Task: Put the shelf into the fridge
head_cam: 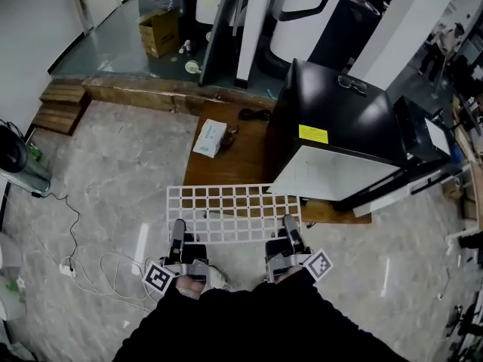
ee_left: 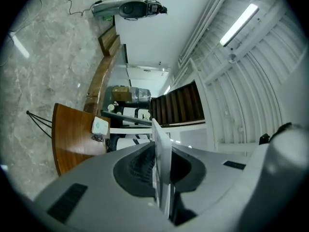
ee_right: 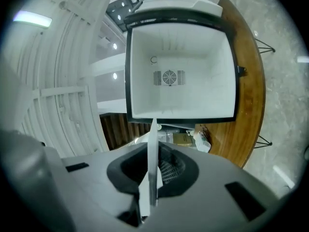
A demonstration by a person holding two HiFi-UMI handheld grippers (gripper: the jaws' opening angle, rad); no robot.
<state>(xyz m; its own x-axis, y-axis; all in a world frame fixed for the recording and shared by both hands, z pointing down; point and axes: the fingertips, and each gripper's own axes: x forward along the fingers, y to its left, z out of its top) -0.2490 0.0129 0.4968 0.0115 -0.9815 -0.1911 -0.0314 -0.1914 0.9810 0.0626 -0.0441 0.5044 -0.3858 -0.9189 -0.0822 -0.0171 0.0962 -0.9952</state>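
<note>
My left gripper [head_cam: 178, 232] and right gripper [head_cam: 290, 231] each clamp their jaws on the white wire shelf [head_cam: 234, 214], held before the open fridge [head_cam: 339, 138].

The yellow label [head_cam: 313, 133] on the fridge [head_cam: 332, 105] is unreadably small.

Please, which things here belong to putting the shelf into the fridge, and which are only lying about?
For the job: white wire shelf, gripped by left gripper and right gripper; open fridge on the wooden table.
Lying about: white box and black cable on the table; glasses on the fridge; cardboard box behind.
</note>
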